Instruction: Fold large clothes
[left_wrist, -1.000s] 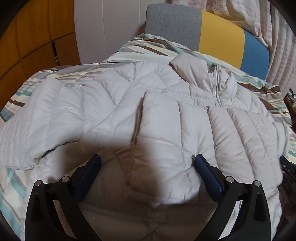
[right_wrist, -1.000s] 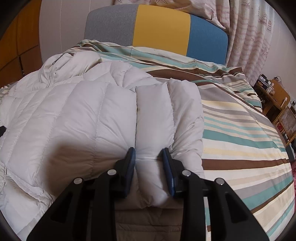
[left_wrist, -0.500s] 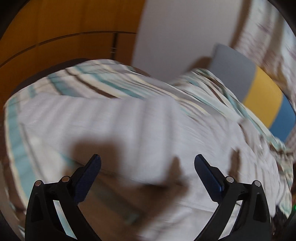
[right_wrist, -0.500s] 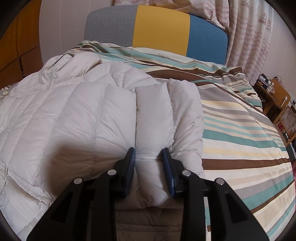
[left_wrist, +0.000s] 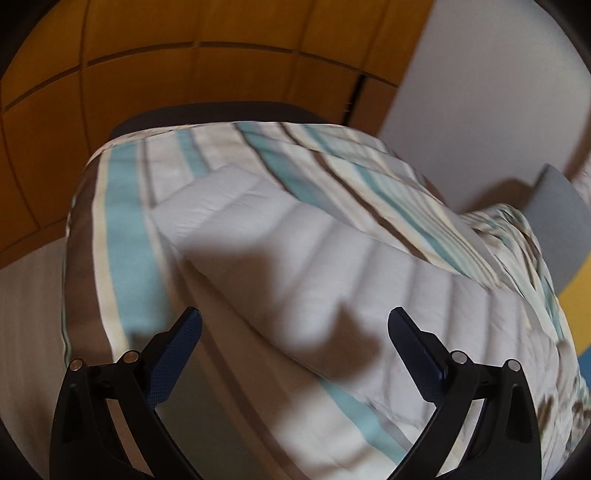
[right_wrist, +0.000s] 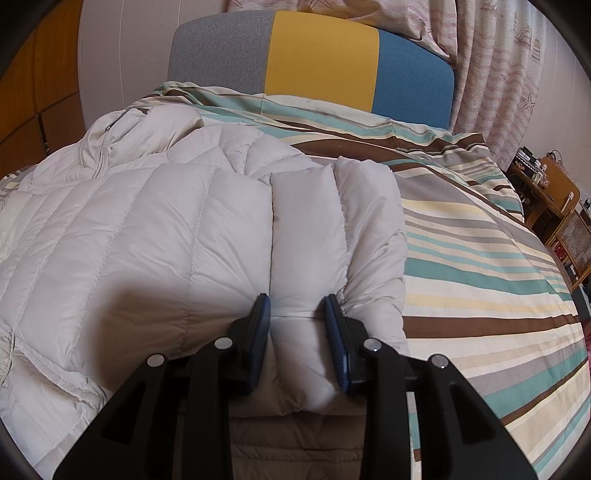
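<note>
A pale grey quilted puffer jacket (right_wrist: 147, 229) lies spread on a striped bed, collar and zip at the far left. My right gripper (right_wrist: 297, 306) is shut on the jacket's folded-over right sleeve (right_wrist: 306, 236), which lies on the jacket's right side. In the left wrist view the jacket's other sleeve (left_wrist: 295, 251) stretches out across the bed's left corner, its cuff at the far end. My left gripper (left_wrist: 293, 321) is open and empty, just above that sleeve.
The striped bedcover (right_wrist: 480, 258) runs to the right, with a grey, yellow and blue headboard (right_wrist: 317, 59) behind. A wooden wardrobe wall (left_wrist: 184, 74) stands beyond the bed's left corner (left_wrist: 110, 229). Shelves with clutter (right_wrist: 554, 206) stand at the far right.
My left gripper has swung left from the jacket's middle to the outstretched left sleeve, still open. My right gripper keeps hold of the right sleeve and has not moved.
</note>
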